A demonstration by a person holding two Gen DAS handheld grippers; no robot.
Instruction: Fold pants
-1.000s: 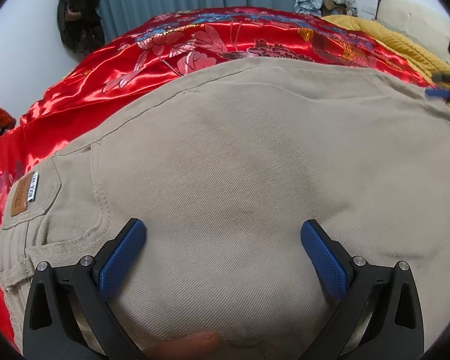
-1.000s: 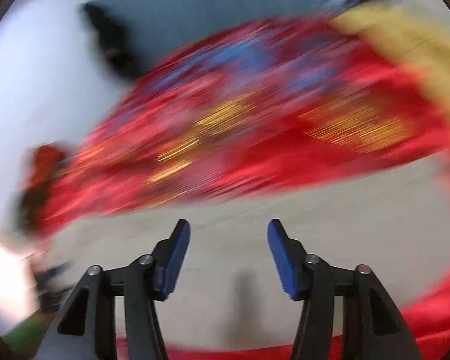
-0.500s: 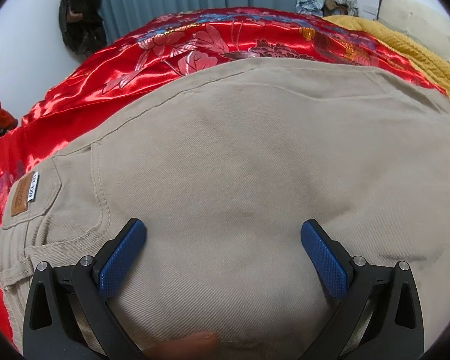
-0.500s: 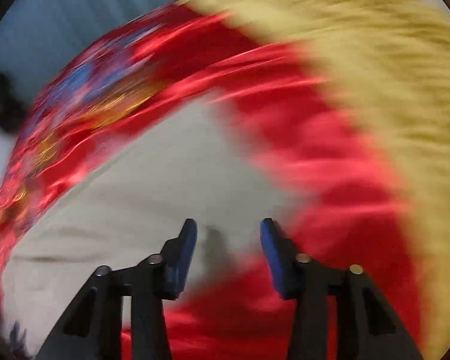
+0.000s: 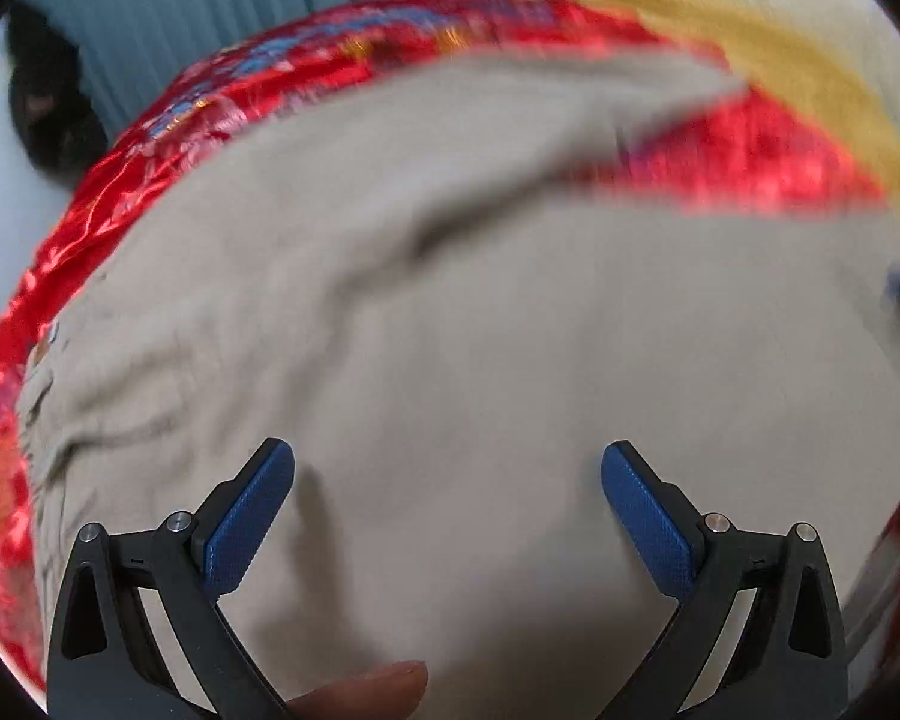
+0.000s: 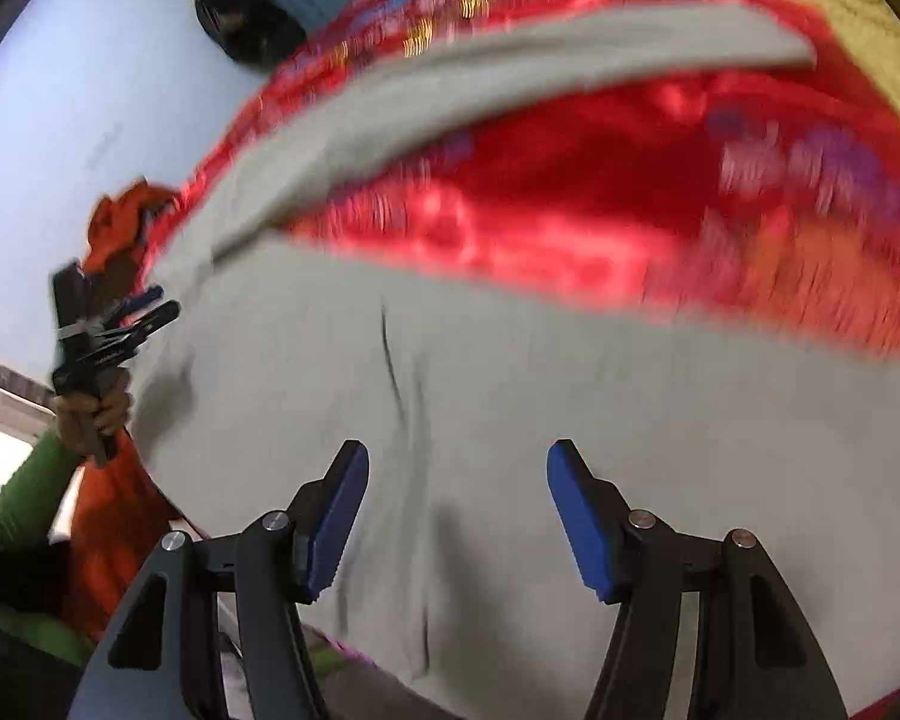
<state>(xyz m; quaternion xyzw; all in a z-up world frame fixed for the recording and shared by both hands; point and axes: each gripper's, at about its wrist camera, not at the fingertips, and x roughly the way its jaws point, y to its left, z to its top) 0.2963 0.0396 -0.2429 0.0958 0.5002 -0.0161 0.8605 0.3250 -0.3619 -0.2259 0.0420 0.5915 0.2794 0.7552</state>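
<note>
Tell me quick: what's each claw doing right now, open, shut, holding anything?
Left claw: open, nothing gripped, above the beige pants.
Right claw: open, nothing between its pads, over the pants.

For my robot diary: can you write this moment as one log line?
step: fold pants | pants: spread on red bedcover | left tongs: open, empty | right tongs: open, empty

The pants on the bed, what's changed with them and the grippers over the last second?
The pants no longer lie folded flat: the legs have parted, with red bedspread showing between them, and the cloth is wrinkled. The left wrist view has swung away from the labelled waistband. The left gripper and right gripper remain open above the cloth, holding nothing.
</note>
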